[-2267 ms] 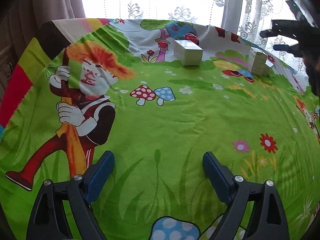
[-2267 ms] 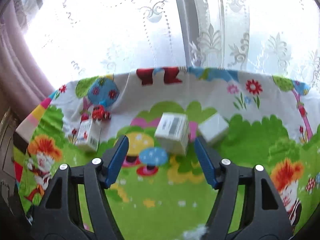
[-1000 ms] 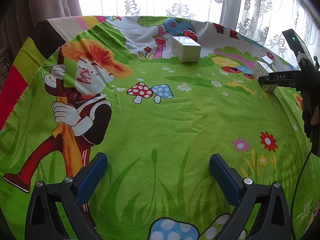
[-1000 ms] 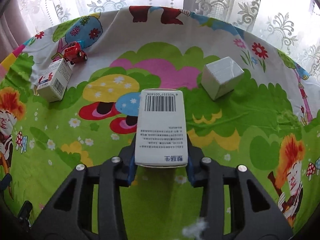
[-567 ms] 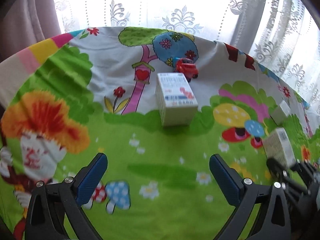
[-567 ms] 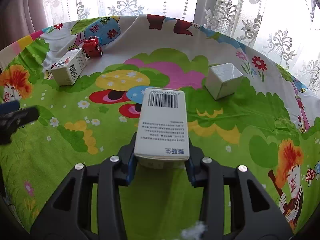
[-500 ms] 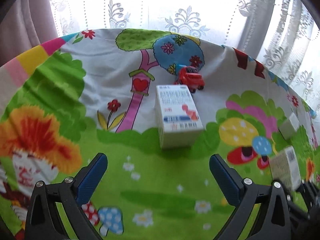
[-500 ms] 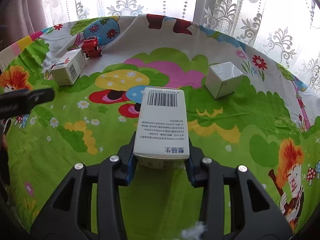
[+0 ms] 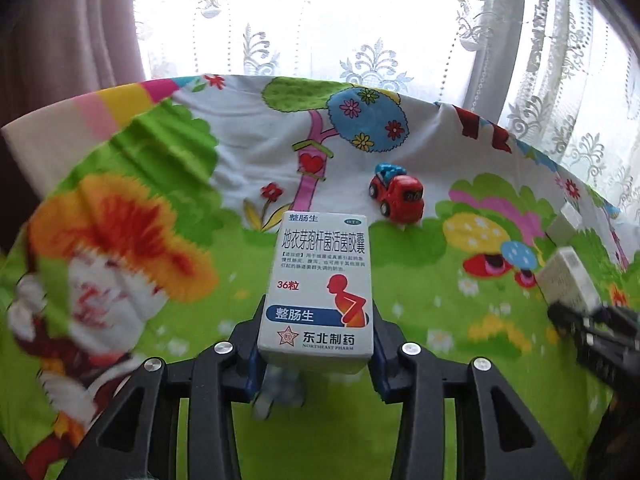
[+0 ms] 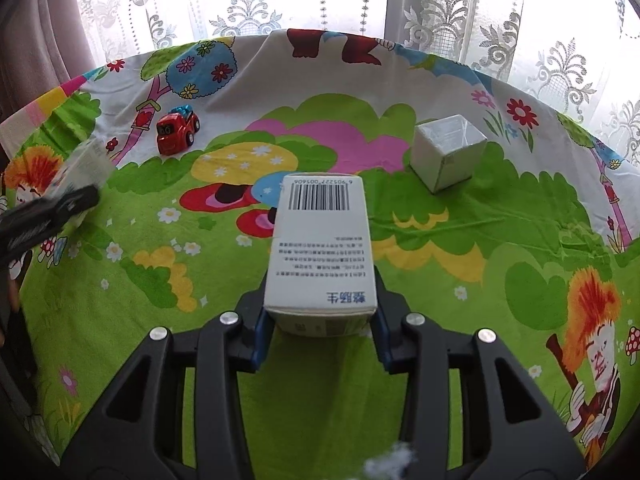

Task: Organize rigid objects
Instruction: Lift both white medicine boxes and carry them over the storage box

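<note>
My left gripper [image 9: 316,354] is shut on a white medicine box [image 9: 320,284] with blue and red print, held above the cartoon tablecloth. My right gripper [image 10: 320,330] is shut on a second white medicine box [image 10: 322,244], barcode side up. The right gripper and its box show at the right edge of the left wrist view [image 9: 568,280]. The left gripper shows blurred at the left edge of the right wrist view [image 10: 60,204]. A red toy car [image 9: 398,196] stands beyond the left box; it also shows in the right wrist view [image 10: 176,130]. A small white cube box [image 10: 448,152] sits at the back right.
The bright green cartoon tablecloth [image 10: 520,248] covers the whole table. Lace curtains [image 10: 440,12] hang right behind the table's far edge. A dull pink drape [image 9: 80,40] hangs at the far left.
My left gripper has moved forward to the printed box and shut on it. My right gripper has kept its barcode box and barely moved.
</note>
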A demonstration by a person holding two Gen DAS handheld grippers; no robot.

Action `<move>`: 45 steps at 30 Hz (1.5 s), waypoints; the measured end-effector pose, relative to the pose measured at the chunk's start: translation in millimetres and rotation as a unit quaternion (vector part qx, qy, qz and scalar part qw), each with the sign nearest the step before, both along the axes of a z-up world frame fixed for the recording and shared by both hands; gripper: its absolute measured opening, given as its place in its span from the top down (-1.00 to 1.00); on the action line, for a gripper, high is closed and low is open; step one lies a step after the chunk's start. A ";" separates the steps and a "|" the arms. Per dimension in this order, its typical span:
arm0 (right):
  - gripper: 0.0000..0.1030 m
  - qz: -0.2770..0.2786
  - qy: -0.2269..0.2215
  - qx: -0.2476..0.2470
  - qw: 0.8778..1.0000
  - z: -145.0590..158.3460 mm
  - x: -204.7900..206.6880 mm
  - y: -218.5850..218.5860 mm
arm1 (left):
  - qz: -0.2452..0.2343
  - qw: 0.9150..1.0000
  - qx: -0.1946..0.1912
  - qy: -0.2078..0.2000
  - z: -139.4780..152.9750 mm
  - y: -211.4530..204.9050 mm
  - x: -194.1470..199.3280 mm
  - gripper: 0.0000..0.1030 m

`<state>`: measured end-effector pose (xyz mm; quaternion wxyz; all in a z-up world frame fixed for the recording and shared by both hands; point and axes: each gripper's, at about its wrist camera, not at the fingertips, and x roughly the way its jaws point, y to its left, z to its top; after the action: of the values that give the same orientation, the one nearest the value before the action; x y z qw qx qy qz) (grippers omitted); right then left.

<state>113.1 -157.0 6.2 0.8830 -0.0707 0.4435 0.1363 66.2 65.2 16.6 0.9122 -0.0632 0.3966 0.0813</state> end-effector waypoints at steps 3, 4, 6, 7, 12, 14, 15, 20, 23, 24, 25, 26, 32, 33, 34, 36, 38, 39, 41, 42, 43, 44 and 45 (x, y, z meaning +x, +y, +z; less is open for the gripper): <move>0.12 0.001 -0.001 -0.004 1.000 0.5 -0.2 0.7 | 0.009 1.000 0.004 -0.005 -0.2 12.1 -51.9 0.18; 0.12 0.001 -0.001 -0.004 1.000 0.6 0.0 0.6 | 0.017 1.000 0.004 -0.008 1.8 18.1 -63.2 0.18; 0.13 0.001 -0.001 -0.005 1.000 0.5 -0.3 0.7 | 0.026 1.000 0.002 -0.001 0.5 24.7 -77.1 0.18; 0.13 0.001 -0.002 -0.005 1.000 0.6 -0.6 0.7 | 0.032 0.999 -0.004 0.004 -2.2 28.0 -82.9 0.18; 0.13 0.001 -0.001 -0.005 1.000 0.7 -0.1 0.5 | 0.051 0.998 -0.040 0.013 -14.2 41.0 -86.7 0.18; 0.13 0.001 -0.002 -0.008 1.000 0.9 0.1 1.3 | 0.051 0.998 -0.034 0.016 -15.0 39.2 -86.1 0.18; 0.14 0.001 -0.004 -0.013 1.000 1.1 -0.6 2.8 | 0.051 0.998 -0.029 0.018 -15.1 37.2 -85.1 0.17; 0.16 0.004 -0.024 -0.058 0.998 6.6 -25.4 21.5 | 0.052 0.998 -0.037 0.015 -16.6 39.1 -84.6 0.17; 0.16 0.009 -0.015 -0.040 0.999 13.1 -60.2 31.7 | 0.061 0.998 -0.029 0.018 -15.2 41.2 -97.0 0.17; 0.16 0.013 -0.009 -0.032 0.999 15.4 -73.0 35.3 | 0.059 0.997 -0.036 0.015 -14.7 42.2 -107.1 0.17; 0.16 0.019 -0.004 -0.024 1.000 16.1 -87.0 38.8 | 0.062 0.997 -0.046 0.015 -15.0 44.1 -119.9 0.17; 0.16 0.029 -0.003 -0.021 0.999 16.1 -100.9 43.8 | 0.063 0.997 -0.048 0.012 -15.1 45.5 -131.9 0.17; 0.16 0.108 -0.005 -0.027 0.994 15.6 -166.5 87.5 | 0.088 0.995 -0.055 -0.003 -7.4 65.9 -190.1 0.18; 0.16 0.122 -0.007 -0.027 0.992 16.5 -175.6 96.1 | 0.091 0.994 -0.055 -0.008 -3.9 68.3 -199.1 0.18; 0.16 0.135 -0.011 -0.026 0.990 18.3 -184.0 103.7 | 0.094 0.994 -0.051 -0.017 1.6 69.8 -208.5 0.18; 0.16 0.153 -0.029 -0.014 0.988 29.5 -201.5 116.1 | 0.098 0.994 -0.037 -0.041 16.2 72.0 -226.4 0.18; 0.16 0.171 -0.057 0.003 0.984 49.6 -217.8 125.9 | 0.109 0.991 -0.020 -0.077 37.8 75.8 -245.3 0.18; 0.16 0.184 -0.079 0.010 0.980 62.2 -227.2 131.0 | 0.117 0.988 -0.012 -0.097 49.6 78.9 -255.0 0.18; 0.16 0.207 -0.133 0.015 0.969 90.3 -248.0 140.9 | 0.139 0.980 0.005 -0.145 75.0 84.8 -275.2 0.18; 0.16 0.217 -0.160 0.024 0.963 104.4 -258.8 143.5 | 0.151 0.974 0.014 -0.169 86.8 87.6 -286.5 0.18; 0.16 0.226 -0.189 0.037 0.955 118.0 -269.7 144.7 | 0.162 0.968 0.024 -0.192 99.3 89.5 -296.9 0.18; 0.16 0.234 -0.221 0.050 0.946 131.1 -281.4 145.0 | 0.171 0.961 0.035 -0.215 110.4 90.0 -306.6 0.18; 0.16 0.237 -0.251 0.057 0.937 142.7 -292.3 145.9 | 0.181 0.954 0.046 -0.237 121.2 90.0 -316.5 0.18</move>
<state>-179.2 -11.2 148.9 0.9103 -0.1549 0.1694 0.3446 -250.3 155.1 137.9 0.9518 -0.1094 0.1471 0.2458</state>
